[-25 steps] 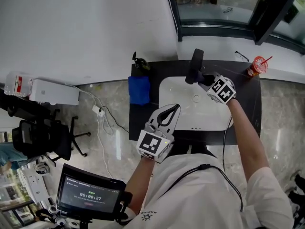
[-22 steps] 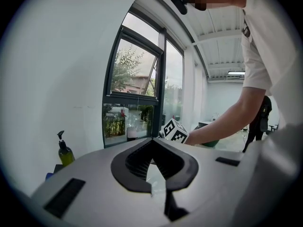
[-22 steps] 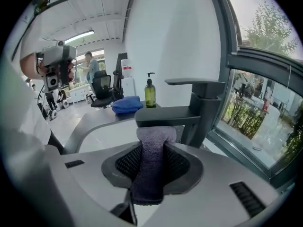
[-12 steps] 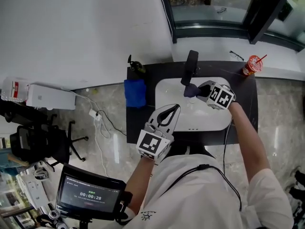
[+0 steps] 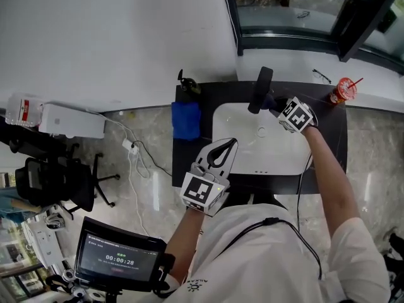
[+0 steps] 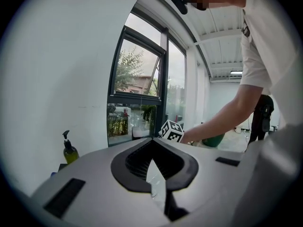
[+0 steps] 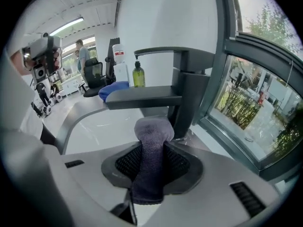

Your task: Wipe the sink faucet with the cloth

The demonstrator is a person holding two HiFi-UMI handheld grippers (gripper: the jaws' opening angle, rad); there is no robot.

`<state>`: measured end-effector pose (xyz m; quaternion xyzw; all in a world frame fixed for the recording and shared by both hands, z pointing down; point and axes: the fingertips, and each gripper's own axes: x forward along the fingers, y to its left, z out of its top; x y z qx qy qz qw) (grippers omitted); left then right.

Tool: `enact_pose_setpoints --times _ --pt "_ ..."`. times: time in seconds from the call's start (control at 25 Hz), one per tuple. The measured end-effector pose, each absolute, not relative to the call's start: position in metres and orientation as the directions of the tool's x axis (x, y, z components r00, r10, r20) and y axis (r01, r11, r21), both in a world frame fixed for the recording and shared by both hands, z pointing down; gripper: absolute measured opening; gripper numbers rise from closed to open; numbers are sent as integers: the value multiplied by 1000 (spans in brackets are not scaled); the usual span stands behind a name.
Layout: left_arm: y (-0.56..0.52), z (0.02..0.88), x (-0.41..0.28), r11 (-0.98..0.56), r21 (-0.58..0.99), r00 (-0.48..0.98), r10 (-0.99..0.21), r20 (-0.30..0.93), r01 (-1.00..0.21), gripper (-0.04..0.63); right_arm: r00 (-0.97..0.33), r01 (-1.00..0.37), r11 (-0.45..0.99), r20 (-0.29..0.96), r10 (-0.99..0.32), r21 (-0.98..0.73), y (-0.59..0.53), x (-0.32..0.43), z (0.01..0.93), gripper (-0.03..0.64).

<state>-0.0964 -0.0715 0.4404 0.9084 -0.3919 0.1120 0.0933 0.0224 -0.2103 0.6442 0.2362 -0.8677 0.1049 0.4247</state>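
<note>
The black sink faucet (image 5: 261,88) stands at the back of the white sink (image 5: 243,160). My right gripper (image 5: 276,106) is shut on a grey cloth (image 5: 272,102) and holds it against the faucet's right side near the base. In the right gripper view the cloth (image 7: 152,157) bulges out of the gripper (image 7: 152,141) just below the flat spout and beside the faucet (image 7: 191,86) column. My left gripper (image 5: 222,153) hovers over the sink's front left, shut and holding nothing; the left gripper view shows it (image 6: 156,171) pointing toward the window.
A folded blue cloth (image 5: 185,120) and a soap bottle (image 5: 184,81) sit on the dark counter (image 5: 183,166) left of the sink. A red cup (image 5: 343,88) with a straw stands at the counter's far right, with glasses (image 5: 320,74) behind. The window sill runs behind the faucet.
The right gripper slid the cloth forward along the spout, then drew it back to the faucet's base on the right. The left gripper stayed put.
</note>
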Motion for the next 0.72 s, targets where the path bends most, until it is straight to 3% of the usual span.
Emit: enact_pose_setpoints --times 0.32,0.72 --pt "-74 439 -99 -668 83 662 -699 272 -740 -6 -578 -572 820 704 -413 12 -229 18 626 117" --pt "-73 435 -86 -692 88 687 -677 263 -716 -6 -716 -458 880 639 -282 -125 -185 -4 607 117"
